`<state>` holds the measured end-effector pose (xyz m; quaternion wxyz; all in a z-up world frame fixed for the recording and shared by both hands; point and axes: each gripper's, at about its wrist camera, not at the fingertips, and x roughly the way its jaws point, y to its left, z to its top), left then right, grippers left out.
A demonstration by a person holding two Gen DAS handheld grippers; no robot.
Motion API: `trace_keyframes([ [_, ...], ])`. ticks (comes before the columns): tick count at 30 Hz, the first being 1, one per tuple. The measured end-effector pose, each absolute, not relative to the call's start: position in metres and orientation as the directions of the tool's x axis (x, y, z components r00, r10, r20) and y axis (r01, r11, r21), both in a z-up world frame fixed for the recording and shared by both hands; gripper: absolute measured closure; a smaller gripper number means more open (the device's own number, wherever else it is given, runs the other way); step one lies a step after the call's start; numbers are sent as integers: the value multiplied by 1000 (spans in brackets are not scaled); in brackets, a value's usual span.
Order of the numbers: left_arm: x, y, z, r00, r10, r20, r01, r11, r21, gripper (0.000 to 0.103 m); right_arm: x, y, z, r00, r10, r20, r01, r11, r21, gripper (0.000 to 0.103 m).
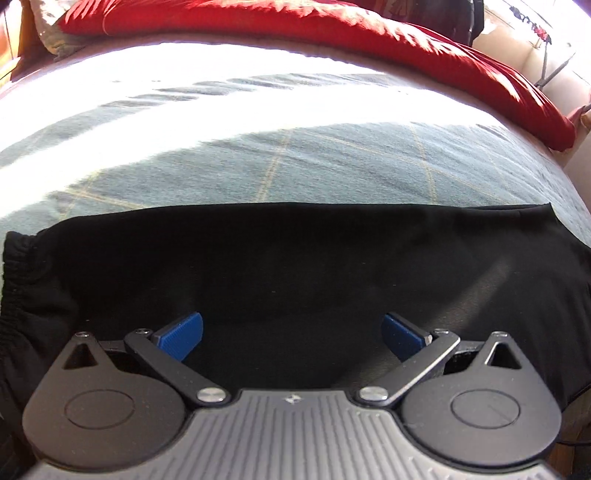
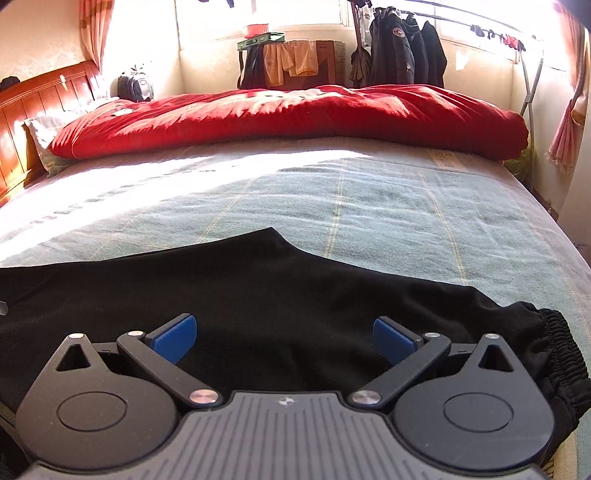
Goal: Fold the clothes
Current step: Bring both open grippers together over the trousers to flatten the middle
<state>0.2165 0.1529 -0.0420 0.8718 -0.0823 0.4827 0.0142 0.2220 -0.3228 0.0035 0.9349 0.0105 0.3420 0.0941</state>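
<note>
I am standing at the side of a bed covered with a pale blue-green sheet crossed by thin yellow lines; sunlight washes out a broad band of it toward ten o'clock. A thick red quilt lies rolled along the far side, from nine to two o'clock in the right wrist view.

The black garment I am to fold lies flat on the near part of the sheet, right in front of both tools. My right gripper hangs low over it with its blue pads spread wide, nothing between them. My left gripper is the same: fingers wide apart above the dark cloth, pinching nothing. I cannot tell whether either tool touches the fabric.

The right wrist view shows the room: a wooden headboard at nine o'clock, a backpack by the wall at eleven, orange cloths draped at twelve, dark jackets on a rack at one, and a curtain at two to three. It also shows a gathered elastic edge of the garment at four o'clock.

The left wrist view sits lower, so the room is mostly hidden behind the quilt. It shows the other gathered edge at nine o'clock and the garment's straight far hem running across the sheet.
</note>
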Motion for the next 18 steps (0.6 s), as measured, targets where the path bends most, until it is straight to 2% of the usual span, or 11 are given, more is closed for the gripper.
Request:
trace_keyframes([
  [5, 202, 179, -40, 567, -109, -816, -91, 977, -194, 1, 235, -264, 12, 716, 317, -622, -297, 945, 139, 0],
  [11, 190, 205, -48, 575, -168, -801, -73, 964, -255, 1, 243, -172, 6, 569, 545, -617, -482, 828, 287, 0],
  [14, 185, 219, -51, 586, -224, -779, -54, 948, -314, 1, 244, -131, -6, 486, 585, -650, -526, 789, 318, 0],
  [18, 179, 230, -57, 606, -286, -743, -22, 927, -375, 1, 242, -96, -30, 405, 557, -725, -523, 792, 316, 0],
])
